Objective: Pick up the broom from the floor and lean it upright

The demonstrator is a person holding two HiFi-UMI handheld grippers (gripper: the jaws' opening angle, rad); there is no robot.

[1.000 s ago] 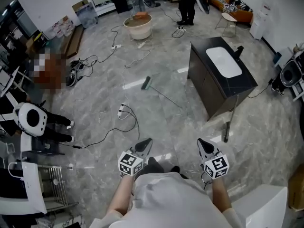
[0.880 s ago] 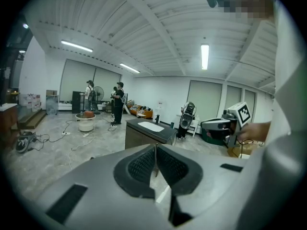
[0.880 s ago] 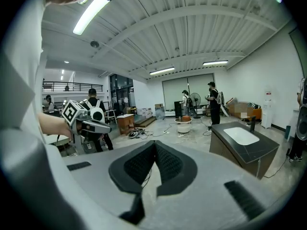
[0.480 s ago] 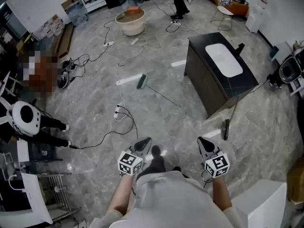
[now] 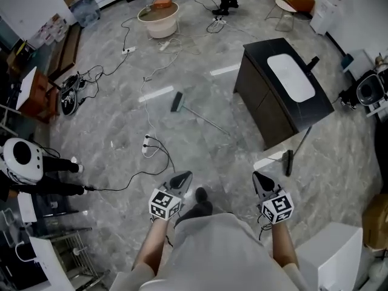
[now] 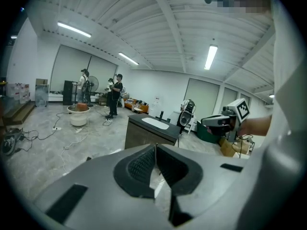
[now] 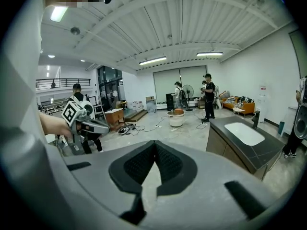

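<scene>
Fingers (image 6: 140, 166) pressed together on both the left gripper (image 5: 182, 176) and right gripper (image 5: 262, 179), nothing in them; broom (image 5: 179, 103) lies flat on the floor (image 5: 121, 138) well ahead.

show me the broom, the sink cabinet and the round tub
broom (image 5: 200, 117), head view, middle of its handle
sink cabinet (image 5: 262, 105), head view, dark side panel
round tub (image 5: 160, 28), head view, outer wall
</scene>
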